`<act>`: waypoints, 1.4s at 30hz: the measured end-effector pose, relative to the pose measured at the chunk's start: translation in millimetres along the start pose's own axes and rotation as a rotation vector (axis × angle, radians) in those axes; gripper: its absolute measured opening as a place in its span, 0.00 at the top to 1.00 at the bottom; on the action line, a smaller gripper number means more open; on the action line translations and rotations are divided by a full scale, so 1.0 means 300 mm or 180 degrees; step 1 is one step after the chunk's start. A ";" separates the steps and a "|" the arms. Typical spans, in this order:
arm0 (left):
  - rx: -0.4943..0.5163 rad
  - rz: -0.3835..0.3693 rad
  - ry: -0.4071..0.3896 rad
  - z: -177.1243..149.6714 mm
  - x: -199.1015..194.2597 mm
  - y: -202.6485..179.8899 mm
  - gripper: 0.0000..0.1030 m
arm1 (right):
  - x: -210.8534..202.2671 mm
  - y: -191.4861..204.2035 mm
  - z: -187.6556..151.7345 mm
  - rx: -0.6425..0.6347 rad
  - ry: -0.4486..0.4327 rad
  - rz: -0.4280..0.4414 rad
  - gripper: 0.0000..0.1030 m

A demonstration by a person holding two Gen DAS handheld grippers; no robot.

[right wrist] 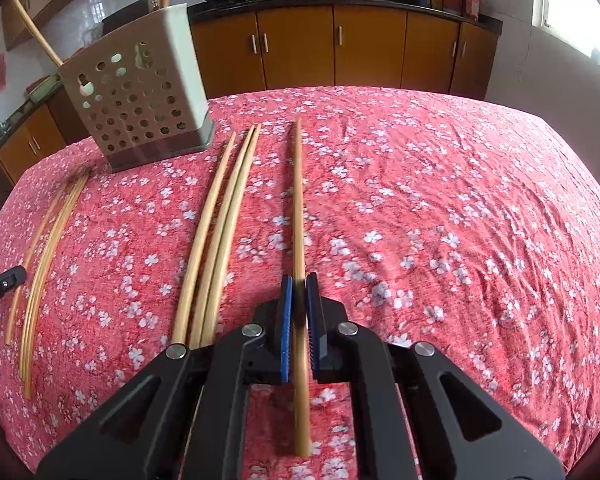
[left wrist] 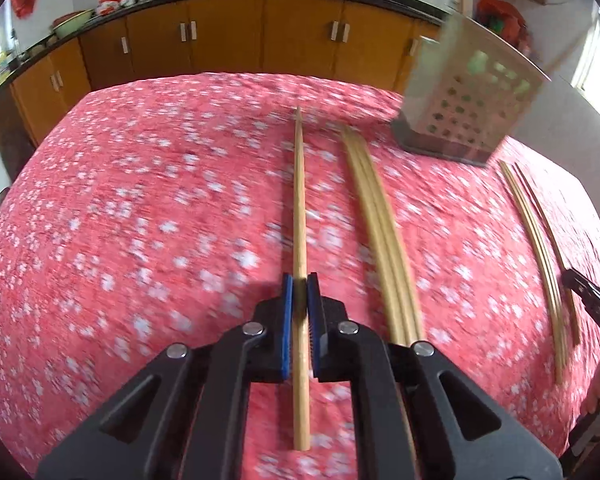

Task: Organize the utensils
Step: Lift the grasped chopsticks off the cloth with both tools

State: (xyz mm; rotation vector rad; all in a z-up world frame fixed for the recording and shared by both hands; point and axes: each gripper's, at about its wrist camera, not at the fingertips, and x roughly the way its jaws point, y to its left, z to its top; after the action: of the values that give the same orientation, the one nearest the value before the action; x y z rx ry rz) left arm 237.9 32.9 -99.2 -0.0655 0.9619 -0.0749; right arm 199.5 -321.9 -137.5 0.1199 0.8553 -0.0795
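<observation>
Nearest to me, both sets of tongs are busy. My left tongs are clamped on a single chopstick, its shaft running between the blue pads and out ahead over the red flowered cloth that covers the tabletop. My right tongs are clamped the same way on another chopstick. I judge both sticks lifted or on the point of it, though neither view settles whether the far tips touch the cloth.

A little farther out, loose chopsticks lie in two groups. In the left view, a bundle of three lies just right of my held stick, and a thinner group lies well to the right, near the tip of the other tongs at the frame edge. The right view shows a bundle of three just left of its held stick, and a thin group far left. Whether these are the same groups I cannot say for certain.

Farthest on the cloth stands the perforated utensil holder. The right view shows a stick leaning out of its top; in the left view the holder is blurred and its top is hard to read, so only the right camera tells me anything is inside. I'd put the job early to midway: little stowed, two sticks in hand, several left on the cloth. Beyond are the kitchen cabinets.
</observation>
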 end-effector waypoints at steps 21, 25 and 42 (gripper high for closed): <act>-0.0093 0.0040 -0.0226 0.006 0.008 0.109 0.90 | 0.022 -0.071 0.035 0.0110 -0.0053 -0.0154 0.92; -0.0140 -0.0012 -0.0229 0.003 0.003 0.118 0.90 | 0.020 -0.074 0.033 0.0143 -0.0053 -0.0113 0.92; -0.0150 -0.0012 -0.0232 -0.001 -0.001 0.119 0.90 | 0.020 -0.072 0.032 0.0154 -0.0054 -0.0111 0.92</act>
State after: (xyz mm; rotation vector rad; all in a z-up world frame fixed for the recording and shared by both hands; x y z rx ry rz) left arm 238.6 68.5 -102.4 -0.1128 0.8907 -0.0531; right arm 208.1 -344.9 -137.4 0.1493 0.8389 -0.1338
